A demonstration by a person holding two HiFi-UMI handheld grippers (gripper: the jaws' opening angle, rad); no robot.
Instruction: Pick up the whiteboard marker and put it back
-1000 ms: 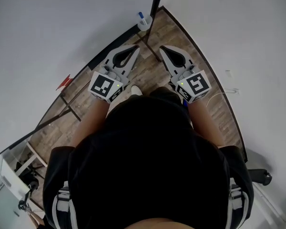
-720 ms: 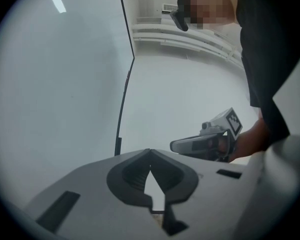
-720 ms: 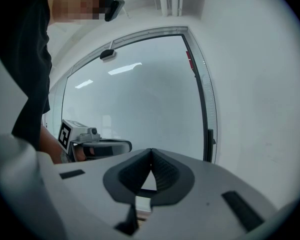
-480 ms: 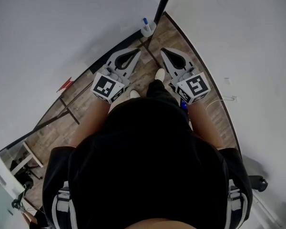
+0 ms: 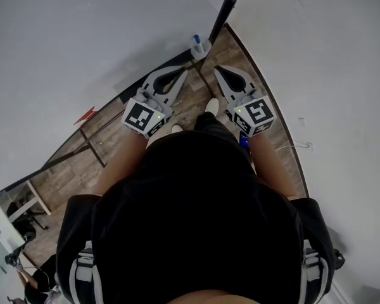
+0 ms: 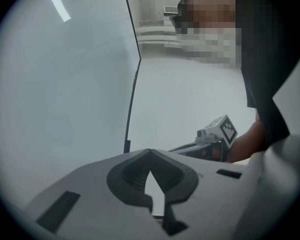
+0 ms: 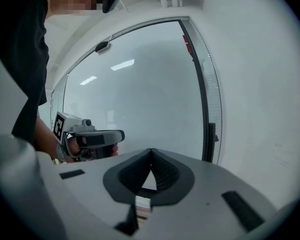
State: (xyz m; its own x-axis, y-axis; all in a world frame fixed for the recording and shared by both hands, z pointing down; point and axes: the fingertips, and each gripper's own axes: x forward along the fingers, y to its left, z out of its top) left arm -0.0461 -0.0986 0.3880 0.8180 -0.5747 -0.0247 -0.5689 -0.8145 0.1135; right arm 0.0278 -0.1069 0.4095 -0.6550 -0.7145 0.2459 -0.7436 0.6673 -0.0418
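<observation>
Whiteboard marker not being held by either tool yet, sitting far ahead at about twelve o'clock of both.

Nearest, being carried side by side over the wooden floor: the left gripper and the right gripper, both pointing toward twelve o'clock. Showing jaws pressed together at the tips on each, with nothing lying between them.

Judging the step in hand to be the approach, bringing one tool up to the marker. Doing it well probably meaning:
- spreading that tool's jaws before arriving, not at the rim;
- coming in from above and taking the marker across its upper barrel;
- lifting straight up, so as not to be tipping the holder;
- keeping the other tool clear, or steadying the holder's wall with it.

Farther out, at twelve o'clock, sitting in the corner where the white walls are meeting: a small white cup, holding the marker upright, blue end up. Nothing else being made out inside it; not telling whether standing on the floor or fixed to the wall.

Just beyond, at one o'clock of the cup, rising: a black pole.
</observation>
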